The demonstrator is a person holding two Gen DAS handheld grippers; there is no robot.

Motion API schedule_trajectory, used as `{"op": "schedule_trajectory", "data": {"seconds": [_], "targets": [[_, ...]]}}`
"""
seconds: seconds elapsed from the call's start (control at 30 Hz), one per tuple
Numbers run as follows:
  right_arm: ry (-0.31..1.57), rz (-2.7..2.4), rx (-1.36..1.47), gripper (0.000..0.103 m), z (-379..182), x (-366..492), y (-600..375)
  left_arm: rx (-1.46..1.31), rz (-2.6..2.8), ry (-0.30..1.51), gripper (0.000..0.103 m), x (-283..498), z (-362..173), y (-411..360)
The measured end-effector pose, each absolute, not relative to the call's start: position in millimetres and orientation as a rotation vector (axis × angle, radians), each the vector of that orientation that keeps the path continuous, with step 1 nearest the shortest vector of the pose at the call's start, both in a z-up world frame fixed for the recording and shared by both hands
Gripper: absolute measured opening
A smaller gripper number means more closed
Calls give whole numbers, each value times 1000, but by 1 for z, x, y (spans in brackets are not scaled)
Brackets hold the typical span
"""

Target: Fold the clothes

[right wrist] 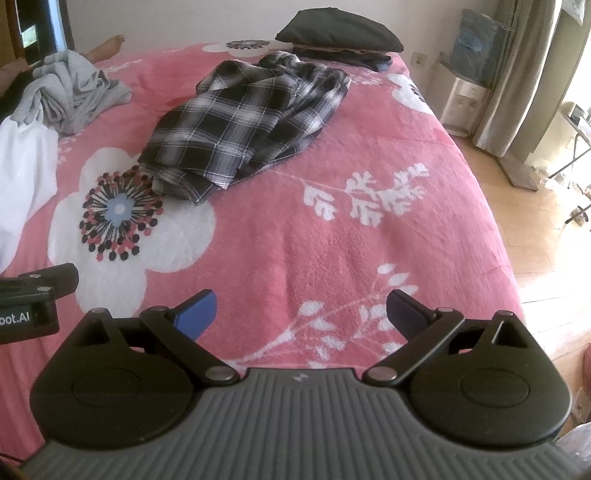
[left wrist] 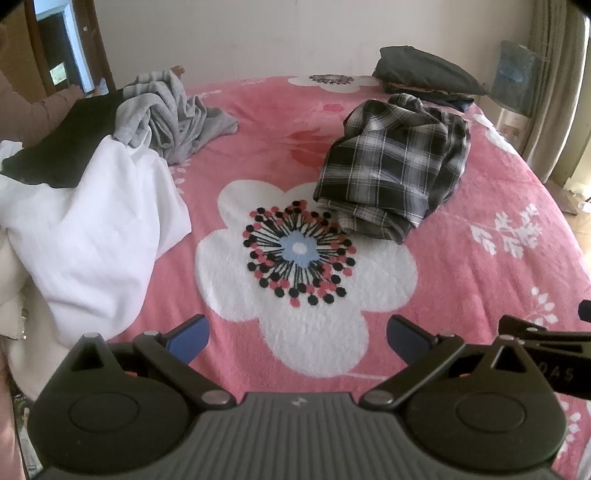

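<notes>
Lying crumpled on the pink blanket [right wrist: 332, 240], the plaid shirt [right wrist: 243, 122] (both grippers' jaws apart, empty).

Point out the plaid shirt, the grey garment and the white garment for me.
plaid shirt [right wrist: 236, 122]: right wrist view, middle of its crumpled body.
grey garment [left wrist: 173, 114]: left wrist view, its bunched folds.
white garment [left wrist: 96, 221]: left wrist view, its broad draped front.

You had open pink blanket [right wrist: 332, 240] ahead of both tools. The plaid shirt [left wrist: 391, 166] blocked the far middle, the white garment [left wrist: 92, 221] and grey clothes [left wrist: 173, 110] crowded your left, dark folded clothes [right wrist: 340, 33] lay beyond.
</notes>
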State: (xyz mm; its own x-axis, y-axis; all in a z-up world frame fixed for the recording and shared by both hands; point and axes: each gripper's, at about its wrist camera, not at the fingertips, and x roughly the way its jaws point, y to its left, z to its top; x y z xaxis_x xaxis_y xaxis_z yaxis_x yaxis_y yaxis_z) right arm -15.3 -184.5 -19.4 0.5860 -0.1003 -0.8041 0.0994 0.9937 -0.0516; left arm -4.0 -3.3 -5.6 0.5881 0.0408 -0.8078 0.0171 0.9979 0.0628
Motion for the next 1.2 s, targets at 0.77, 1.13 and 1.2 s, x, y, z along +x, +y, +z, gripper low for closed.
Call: {"op": "schedule_trajectory", "data": {"seconds": [0.77,1.13,1.2], "targets": [[894,-139,14,100,-10,-11,-189,62,21,938,103,-6,-5,-1],[888,-142,16,100,-8,-13,-190,62,25,936,103,-7,-4,-2],[887,-142,14,100,-8,-13,-190,62,25,936,103,-7,-4,-2]]}}
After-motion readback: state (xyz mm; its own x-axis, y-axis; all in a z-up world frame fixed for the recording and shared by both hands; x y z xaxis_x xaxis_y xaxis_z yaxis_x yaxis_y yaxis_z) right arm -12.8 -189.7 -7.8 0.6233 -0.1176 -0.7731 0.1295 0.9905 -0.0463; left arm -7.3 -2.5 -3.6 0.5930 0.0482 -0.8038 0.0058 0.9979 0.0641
